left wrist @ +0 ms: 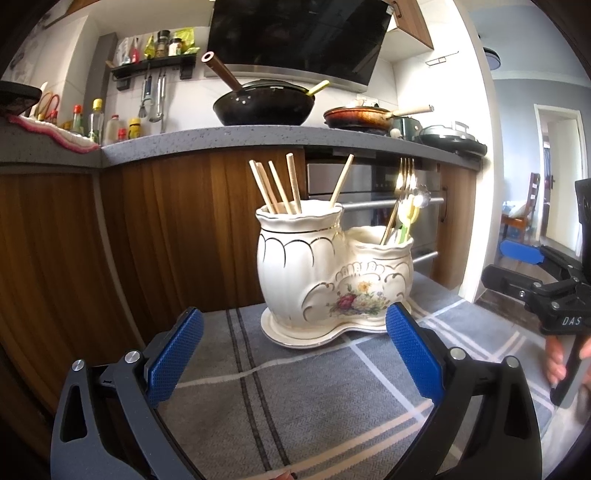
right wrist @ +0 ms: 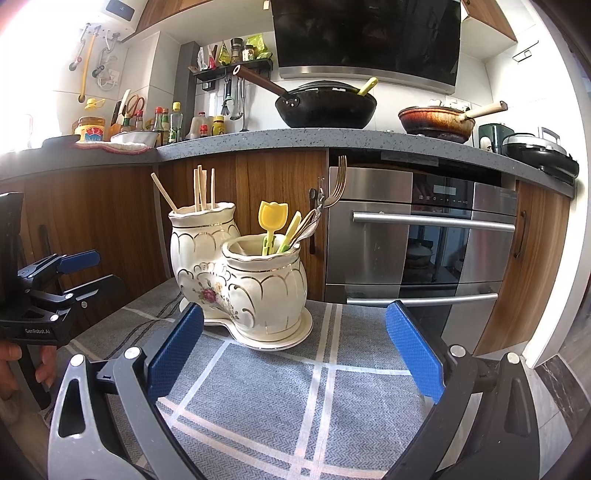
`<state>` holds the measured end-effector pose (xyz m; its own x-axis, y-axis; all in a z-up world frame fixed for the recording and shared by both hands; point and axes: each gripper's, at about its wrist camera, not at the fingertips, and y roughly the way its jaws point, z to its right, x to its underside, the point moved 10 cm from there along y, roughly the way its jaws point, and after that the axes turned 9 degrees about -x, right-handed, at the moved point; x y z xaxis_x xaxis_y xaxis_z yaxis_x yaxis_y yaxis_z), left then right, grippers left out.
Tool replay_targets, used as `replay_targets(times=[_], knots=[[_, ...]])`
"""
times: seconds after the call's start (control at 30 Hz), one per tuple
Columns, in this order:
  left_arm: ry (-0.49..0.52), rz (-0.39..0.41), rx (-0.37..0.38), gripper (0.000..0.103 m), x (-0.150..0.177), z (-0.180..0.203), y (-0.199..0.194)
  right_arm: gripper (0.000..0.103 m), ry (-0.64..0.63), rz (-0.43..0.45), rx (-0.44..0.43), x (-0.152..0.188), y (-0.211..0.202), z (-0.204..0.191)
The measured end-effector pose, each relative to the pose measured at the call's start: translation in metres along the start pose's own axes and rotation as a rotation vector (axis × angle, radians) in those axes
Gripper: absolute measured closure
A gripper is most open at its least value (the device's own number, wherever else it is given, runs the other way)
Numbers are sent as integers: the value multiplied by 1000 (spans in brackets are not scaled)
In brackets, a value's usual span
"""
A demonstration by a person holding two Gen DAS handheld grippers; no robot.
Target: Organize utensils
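Kitchen scene, bright daylight, blown out at the far left of the right wrist view. Grey speckled countertop is run across the far side, over wood-grain cabinet doors. Stainless built-in oven is set under the counter at right. Black range hood is mounted on the white tiled wall, above a black wok and a brown frying pan. Wall shelf with jars is seen left of the hood; sauce bottles are lined up on the counter below. Grey plaid cloth covers the near surface. An open doorway with a chair beyond is seen far right.
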<state>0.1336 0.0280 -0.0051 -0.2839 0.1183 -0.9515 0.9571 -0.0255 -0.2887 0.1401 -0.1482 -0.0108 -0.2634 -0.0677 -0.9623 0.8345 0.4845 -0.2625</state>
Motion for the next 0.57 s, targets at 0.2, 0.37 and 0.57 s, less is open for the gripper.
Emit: replay_targets(times=[0.2,0.37,0.57], knots=[[-13,-4,-18,5,0,-4,0,6,6,-4,12,-1,0,2],[-13,-7,-29,5,1,-6,1,5,7,-5,15,-1,0,3],[-5,-4,-33,5,1,-6,-1,5,11,-8,13,0,0,3]])
